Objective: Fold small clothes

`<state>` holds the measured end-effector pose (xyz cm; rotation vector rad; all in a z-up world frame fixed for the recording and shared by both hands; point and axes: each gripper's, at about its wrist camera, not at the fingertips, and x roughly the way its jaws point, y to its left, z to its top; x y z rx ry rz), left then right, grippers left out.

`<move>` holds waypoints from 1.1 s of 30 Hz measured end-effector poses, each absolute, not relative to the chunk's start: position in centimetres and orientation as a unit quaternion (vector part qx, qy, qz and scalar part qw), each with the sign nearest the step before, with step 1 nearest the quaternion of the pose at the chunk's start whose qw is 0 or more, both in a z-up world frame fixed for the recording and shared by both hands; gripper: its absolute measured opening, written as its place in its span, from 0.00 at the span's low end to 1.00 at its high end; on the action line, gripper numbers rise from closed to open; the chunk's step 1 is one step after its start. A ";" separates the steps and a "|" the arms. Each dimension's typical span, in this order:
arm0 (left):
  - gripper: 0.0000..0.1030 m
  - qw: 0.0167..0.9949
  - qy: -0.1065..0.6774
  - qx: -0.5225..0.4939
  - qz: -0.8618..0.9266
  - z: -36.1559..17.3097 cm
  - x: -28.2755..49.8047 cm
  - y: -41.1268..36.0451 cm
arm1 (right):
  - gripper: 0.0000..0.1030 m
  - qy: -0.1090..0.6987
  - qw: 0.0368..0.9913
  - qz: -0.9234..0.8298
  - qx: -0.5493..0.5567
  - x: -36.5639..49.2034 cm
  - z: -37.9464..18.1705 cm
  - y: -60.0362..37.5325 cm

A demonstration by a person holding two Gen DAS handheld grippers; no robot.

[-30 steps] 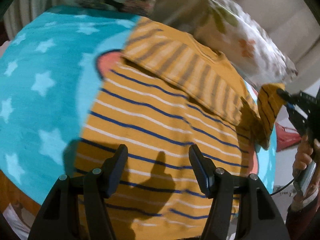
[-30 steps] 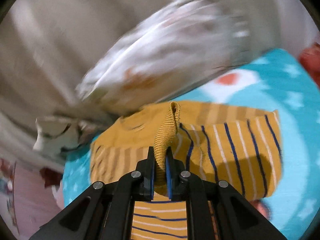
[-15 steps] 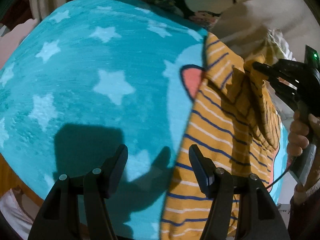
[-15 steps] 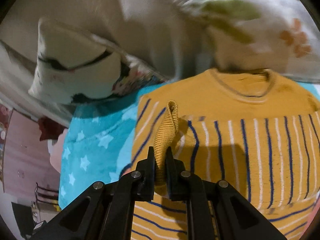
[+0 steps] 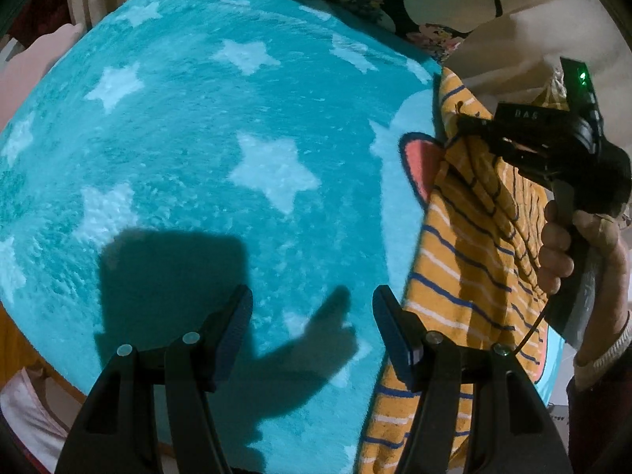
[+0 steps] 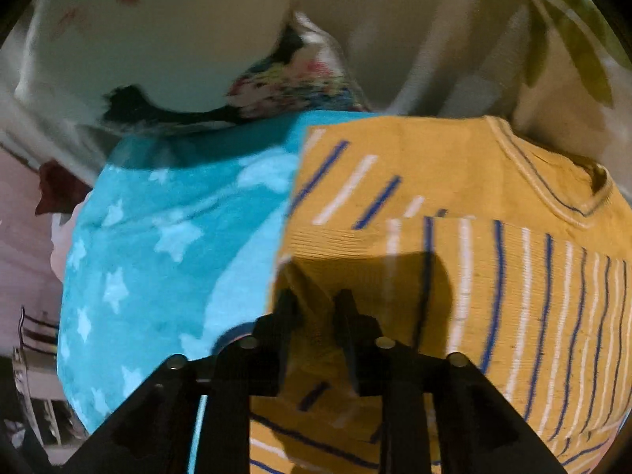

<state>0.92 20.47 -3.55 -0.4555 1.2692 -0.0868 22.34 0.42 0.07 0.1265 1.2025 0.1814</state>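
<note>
Mustard-yellow with blue and white stripes, one small sweater [image 6: 493, 276] lies flat on the turquoise star-patterned blanket [image 5: 237, 158], its collar toward the pillows and its length running away from them. A sleeve is folded across the chest. The right claw [image 6: 316, 316] has just been opening, its jaws slightly apart over the sleeve fabric, no longer pinching it. The left claw [image 5: 312, 316] hangs open and empty above bare blanket, just beside the sweater's edge. Two pillows [image 6: 158, 39] crowd the far side.

ribbed knit cloth sweater [image 6: 493, 276]; fuzzy plush blanket [image 5: 237, 158]; matt plastic fingers [image 5: 233, 328].
</note>
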 end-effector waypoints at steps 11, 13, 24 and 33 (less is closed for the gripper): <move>0.60 0.780 0.593 -0.179 -0.094 -3.4 2.5 17.6 | 0.39 0.555 0.819 0.090 0.114 16.9 2.2 -3.4; 0.60 0.780 0.593 -0.166 -0.113 -3.4 2.8 16.5 | 0.40 0.558 0.819 0.062 0.119 14.7 2.2 -6.4; 0.66 0.789 0.584 -0.087 -0.169 -3.9 3.5 11.0 | 0.43 0.583 0.774 -0.170 0.178 -0.8 1.0 -25.9; 0.67 0.784 0.593 -0.104 -0.149 -4.0 1.5 11.4 | 0.46 0.565 0.761 -0.190 0.256 -8.6 0.4 -33.1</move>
